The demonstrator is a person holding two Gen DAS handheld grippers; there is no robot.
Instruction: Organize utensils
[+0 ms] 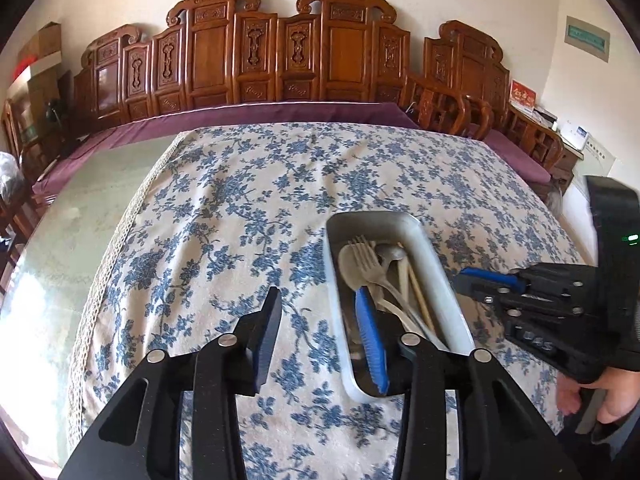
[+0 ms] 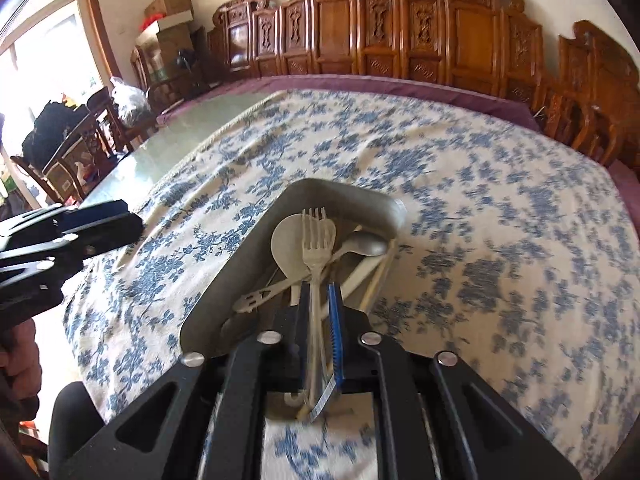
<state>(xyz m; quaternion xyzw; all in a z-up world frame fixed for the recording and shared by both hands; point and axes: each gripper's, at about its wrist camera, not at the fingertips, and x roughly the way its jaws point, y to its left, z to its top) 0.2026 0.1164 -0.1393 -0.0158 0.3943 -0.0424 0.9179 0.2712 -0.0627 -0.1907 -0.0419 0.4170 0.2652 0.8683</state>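
Observation:
A grey rectangular tray (image 1: 430,256) lies on the floral tablecloth and holds a pale fork (image 1: 366,258), spoons (image 1: 348,268) and chopsticks (image 1: 418,292). My left gripper (image 1: 320,320) is open, straddling the tray's near left wall with its blue-padded finger inside the tray. In the right wrist view, my right gripper (image 2: 320,300) is shut on the handle of the pale fork (image 2: 316,240), holding it over the tray (image 2: 224,280) above the big spoon (image 2: 288,244). The right gripper (image 1: 492,284) shows to the tray's right in the left view.
The blue floral tablecloth (image 1: 248,208) covers most of the glass-topped table (image 1: 92,208). A carved wooden bench with purple cushion (image 1: 280,112) runs behind it. Chairs and bags (image 2: 60,132) stand at the left near a window.

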